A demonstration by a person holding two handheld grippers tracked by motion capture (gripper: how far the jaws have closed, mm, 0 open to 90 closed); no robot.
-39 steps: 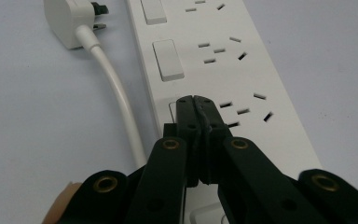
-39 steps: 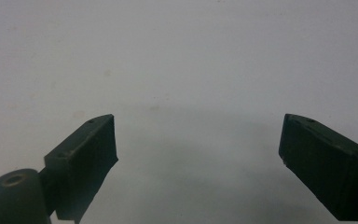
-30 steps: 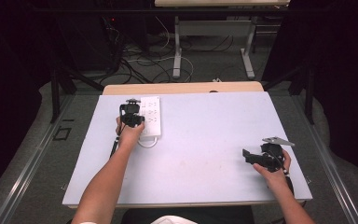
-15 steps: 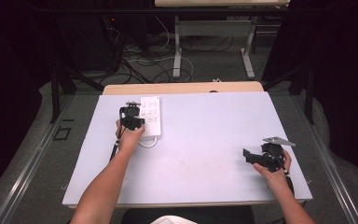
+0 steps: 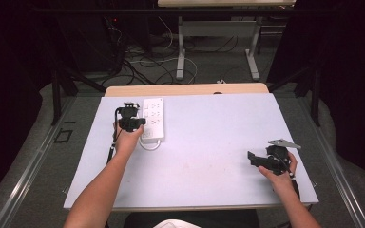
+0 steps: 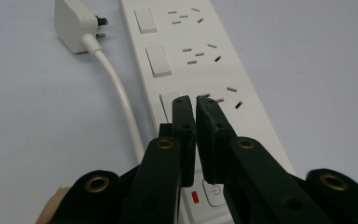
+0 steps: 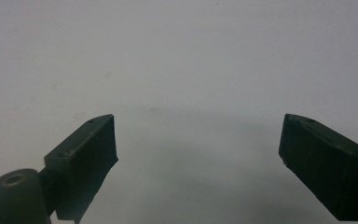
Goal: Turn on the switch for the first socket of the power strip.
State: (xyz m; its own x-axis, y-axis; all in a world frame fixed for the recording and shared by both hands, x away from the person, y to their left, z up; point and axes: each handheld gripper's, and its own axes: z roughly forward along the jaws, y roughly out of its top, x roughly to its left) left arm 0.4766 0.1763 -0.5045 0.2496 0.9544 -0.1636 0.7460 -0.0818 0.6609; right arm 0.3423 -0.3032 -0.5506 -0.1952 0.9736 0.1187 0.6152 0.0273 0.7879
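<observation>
Left gripper (image 6: 196, 105) fingers nearly together, just parted slightly, nothing between; lifted off power strip (image 5: 153, 118) switch (image 6: 168, 105) near far-left corner of surface. Press judged done. Right gripper (image 5: 251, 157) fingers spread, idle.

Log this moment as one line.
left gripper: shut, over power strip rocker switch | right gripper: open, empty, above table | plug: lying beside strip
</observation>
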